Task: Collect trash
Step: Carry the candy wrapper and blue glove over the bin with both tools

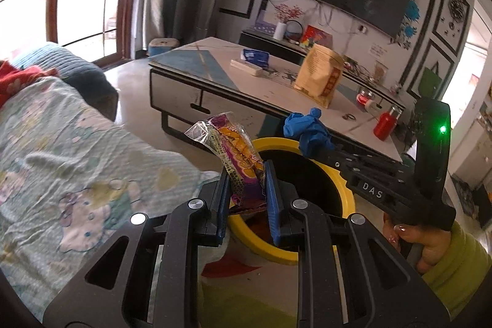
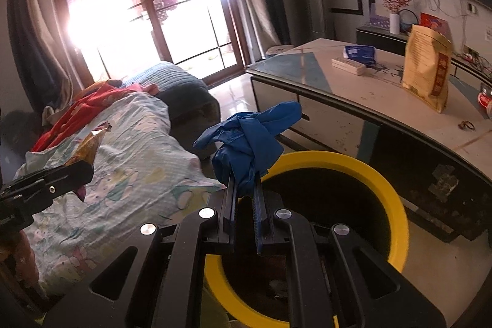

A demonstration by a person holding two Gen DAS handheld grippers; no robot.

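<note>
Item 1: snack wrapper [image 1: 236, 156]. Crinkled plastic, purple and orange-yellow print, with a clear crimped end sticking up and to the left. It is pinched upright between the blue pads of the left gripper [image 1: 246, 183], jaws closed on its lower part. It hangs at the near-left rim of the bin. In the right wrist view it shows only as a shiny brown-gold scrap [image 2: 87, 145] above the left gripper's [image 2: 77, 171] black body.

Item 2: blue glove [image 2: 249, 140]. Thin, bunched and twisted, with loose folds flaring above the fingers. It is clamped in the right gripper [image 2: 246, 189], jaws nearly together on the wad. It sits over the bin's left rim; from the left wrist it appears at the far rim [image 1: 309, 129].

Item 3: bin [image 2: 384, 174]. Round, yellow rim, dark interior, standing on the floor between both grippers.

Surroundings: low coffee table [image 1: 215, 66] just behind the bin, carrying a gold stand-up pouch [image 1: 319, 76]; patterned bedding [image 1: 77, 159] to the left.
</note>
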